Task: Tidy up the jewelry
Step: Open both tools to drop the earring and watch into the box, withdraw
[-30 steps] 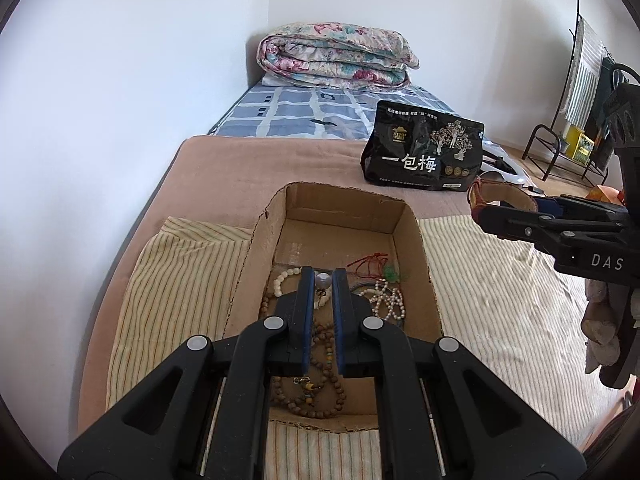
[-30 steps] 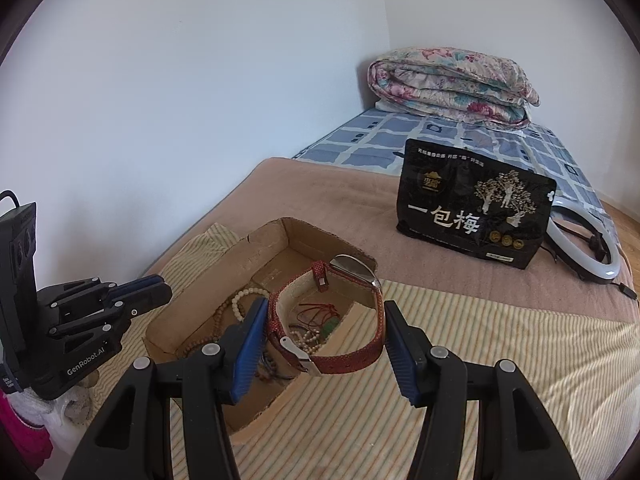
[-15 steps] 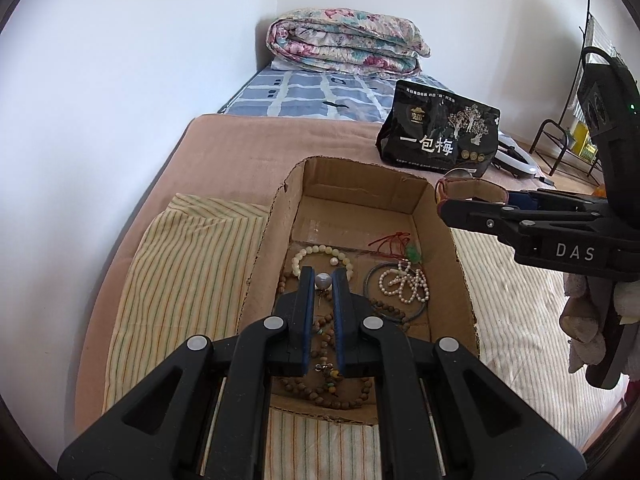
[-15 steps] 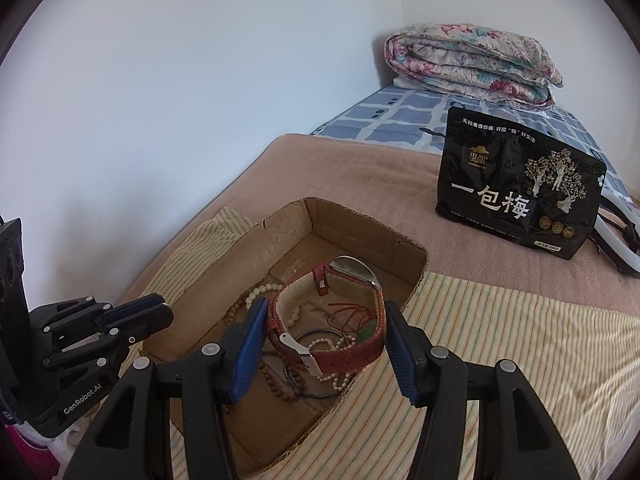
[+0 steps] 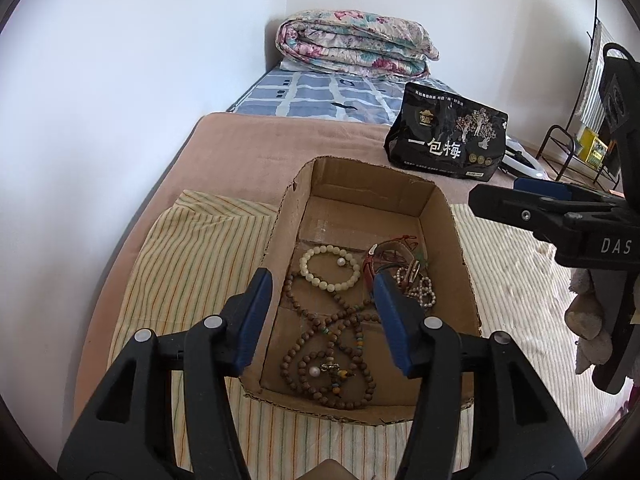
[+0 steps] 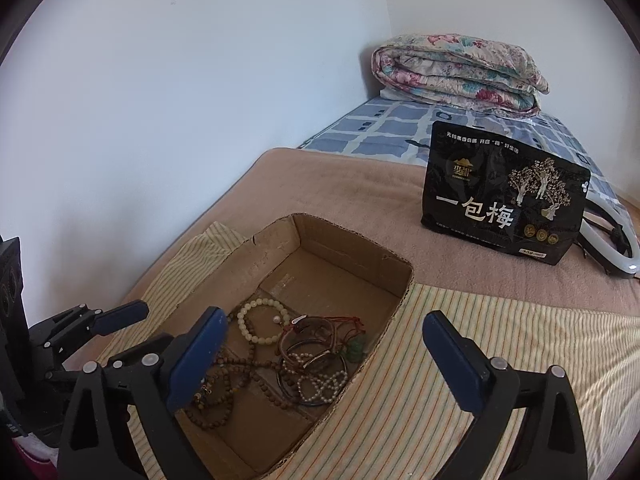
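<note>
The jewelry lies heaped in the cardboard box [image 5: 448,216] on the bed: wooden beads [image 5: 340,356] near, a pale bracelet [image 5: 330,268] mid-box, the red watch [image 6: 304,330] right. Both the left claw [image 5: 322,320] and the right claw [image 6: 324,354] gape wide, empty. Collecting looks finished; next, probably backing away.

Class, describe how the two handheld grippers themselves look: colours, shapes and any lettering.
Both are black plastic with angular, cut-out arms and silver round screw heads. Each finger ends in a flat blue pad. The left gripper shows white lettering "GenRobot.AI" on its side in the right wrist view, too small to be sure of. The right gripper carries white letters "DAS" on its body. No cables or sleeves are visible.
</note>
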